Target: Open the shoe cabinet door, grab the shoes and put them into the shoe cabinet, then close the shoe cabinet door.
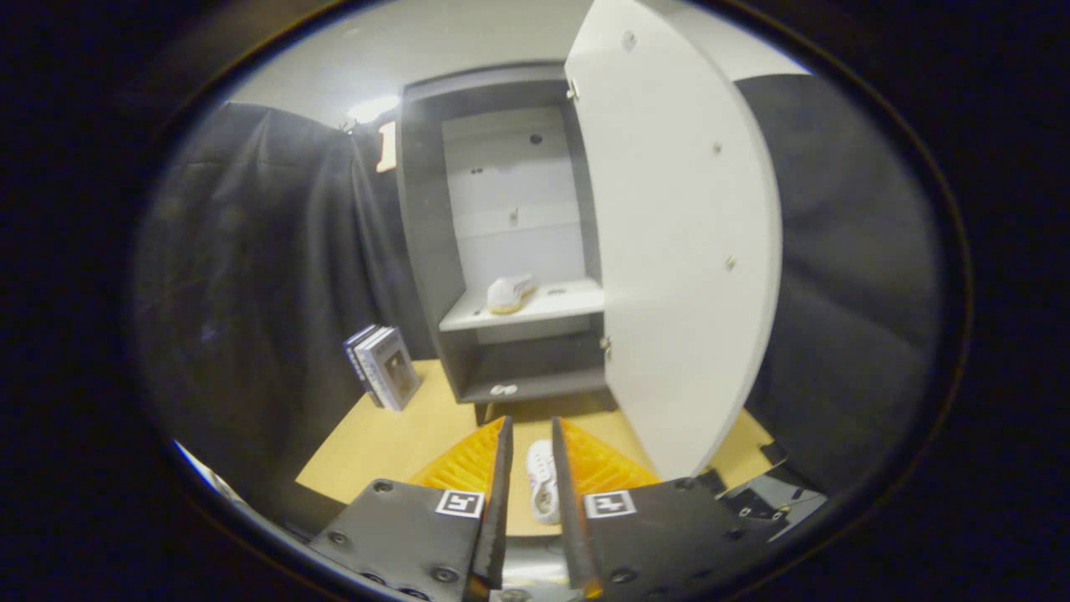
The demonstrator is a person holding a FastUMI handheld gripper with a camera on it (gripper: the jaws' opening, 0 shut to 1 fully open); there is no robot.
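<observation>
Gripper [530,468] fingers set narrow, roughly parallel, with a slim gap between them. A white shoe [542,481] shows in that gap, lying on the tan floor [393,443], long axis running along the fingers, with one end toward the cabinet. Can't tell if the fingers press on it or just hover above it: the shoe fills most of the gap, but contact isn't visible from this angle. Can't tell the height above the floor either.

Shoe cabinet [501,251] stands straight ahead, beyond the fingertips, dark grey frame with pale back panel. Its door [677,251] is swung wide open on the right side, white inner face toward the camera, lower edge reaching down near the right finger. Hinges visible along the door's cabinet-side edge.

Second shoe [510,293], white with tan sole, already sits on the middle shelf [552,305], left of centre, lying on its side or tilted. Lower compartment holds a small pale item [503,390] near the front edge, too small to identify.

A few books [383,366] stand upright on the floor just left of the cabinet, against the black curtain.

So: one shoe in the cabinet, one down between the fingers, well short of the cabinet base.
</observation>
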